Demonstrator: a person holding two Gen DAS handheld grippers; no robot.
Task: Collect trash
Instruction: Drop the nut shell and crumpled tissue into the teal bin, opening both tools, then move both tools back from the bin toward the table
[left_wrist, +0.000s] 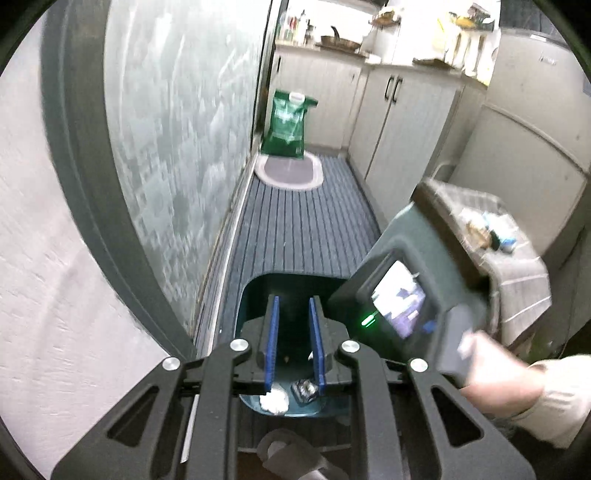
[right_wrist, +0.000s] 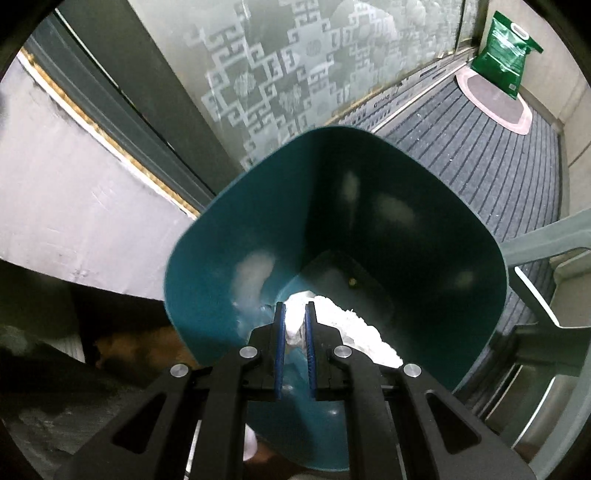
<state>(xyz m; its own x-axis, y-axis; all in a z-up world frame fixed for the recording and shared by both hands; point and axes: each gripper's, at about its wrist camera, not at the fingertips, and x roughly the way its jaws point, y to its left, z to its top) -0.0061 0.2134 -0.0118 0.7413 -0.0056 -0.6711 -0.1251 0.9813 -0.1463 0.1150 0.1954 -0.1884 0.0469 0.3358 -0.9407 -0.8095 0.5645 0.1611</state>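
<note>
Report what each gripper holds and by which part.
Right gripper pinches a crumpled white tissue by its near end, over the teal plastic bin. Left gripper holds nothing.

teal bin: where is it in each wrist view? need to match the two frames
Left wrist: teal bin sits bottom centre, directly beyond the left gripper, mostly hidden by it.
Right wrist: teal bin fills the centre, mouth facing the camera, right gripper at its near rim.
Shared landmark: green bag at the oval mat.
</note>
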